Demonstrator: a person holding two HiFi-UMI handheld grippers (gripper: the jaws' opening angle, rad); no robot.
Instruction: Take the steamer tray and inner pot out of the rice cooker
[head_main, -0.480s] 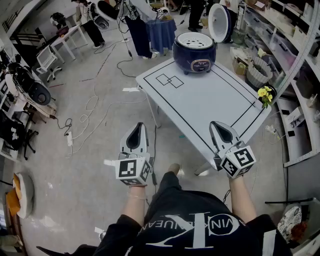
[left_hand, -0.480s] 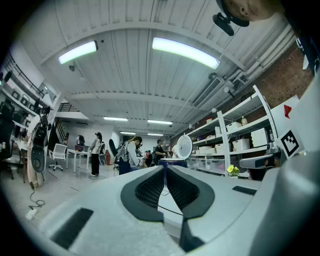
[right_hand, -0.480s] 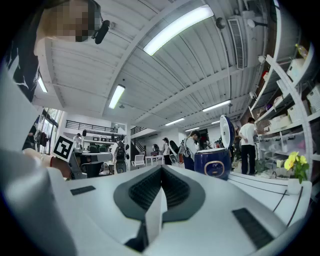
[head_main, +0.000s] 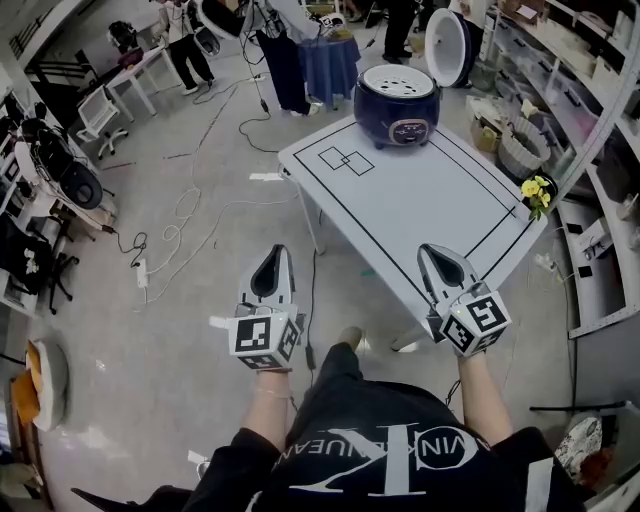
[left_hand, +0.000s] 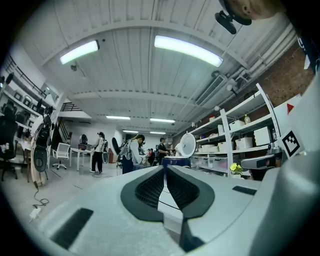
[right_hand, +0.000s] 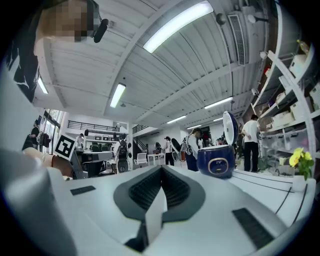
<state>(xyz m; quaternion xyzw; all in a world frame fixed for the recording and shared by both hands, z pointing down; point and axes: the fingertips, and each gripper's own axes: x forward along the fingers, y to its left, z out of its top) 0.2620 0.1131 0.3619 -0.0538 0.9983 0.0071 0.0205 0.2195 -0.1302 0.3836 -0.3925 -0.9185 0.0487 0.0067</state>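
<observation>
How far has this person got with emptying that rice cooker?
Done: only the lid stands open. In hand: nothing; left tongs and right tongs are shut, empty, far from the rice cooker. Left: the white steamer tray sits in it; the inner pot, out of sight, follows.

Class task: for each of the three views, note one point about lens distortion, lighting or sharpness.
Head view: the wide lens curves the shelves at right; light is even, shadows faint. Left gripper view: fisheye circle with black corners, ceiling lamp blown out. Right gripper view: same fisheye, rice cooker fairly sharp.
</observation>
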